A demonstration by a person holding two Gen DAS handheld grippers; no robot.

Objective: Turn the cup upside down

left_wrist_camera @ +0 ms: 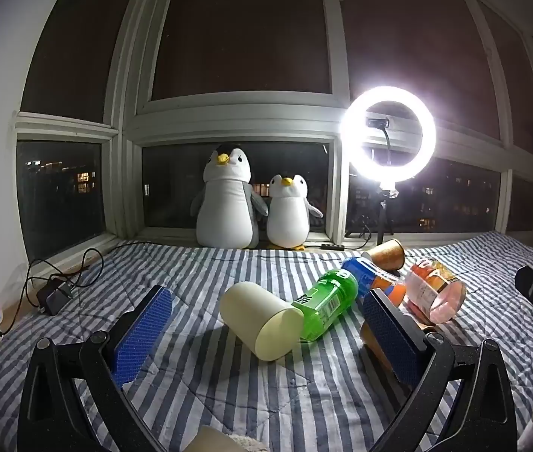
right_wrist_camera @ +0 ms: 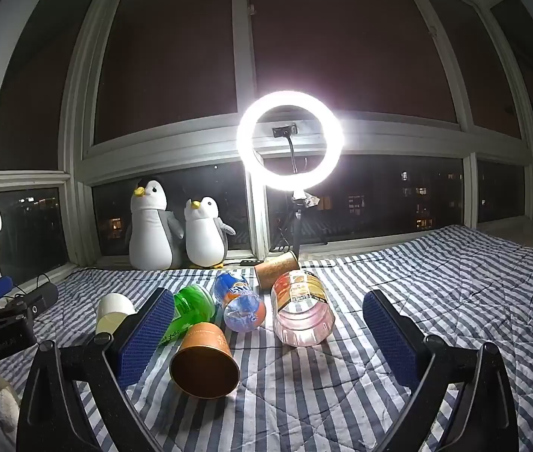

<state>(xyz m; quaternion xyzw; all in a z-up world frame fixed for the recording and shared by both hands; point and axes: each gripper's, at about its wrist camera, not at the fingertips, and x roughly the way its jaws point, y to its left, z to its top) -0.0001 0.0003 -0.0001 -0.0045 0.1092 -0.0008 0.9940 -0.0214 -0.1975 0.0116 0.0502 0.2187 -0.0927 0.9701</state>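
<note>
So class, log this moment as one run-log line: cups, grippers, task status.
white cup: on its side, ahead of left gripper | left: open | right gripper: open, brown cup ahead | flip: not done

Both wrist cams low over striped quilt (left_wrist_camera: 266, 395), facing window; shared: bottles, cups, ring light (right_wrist_camera: 290, 139).

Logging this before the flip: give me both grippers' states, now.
Left gripper: open, holding nothing; the cream cup lies between its fingers, untouched.
Right gripper: open, holding nothing.
</note>
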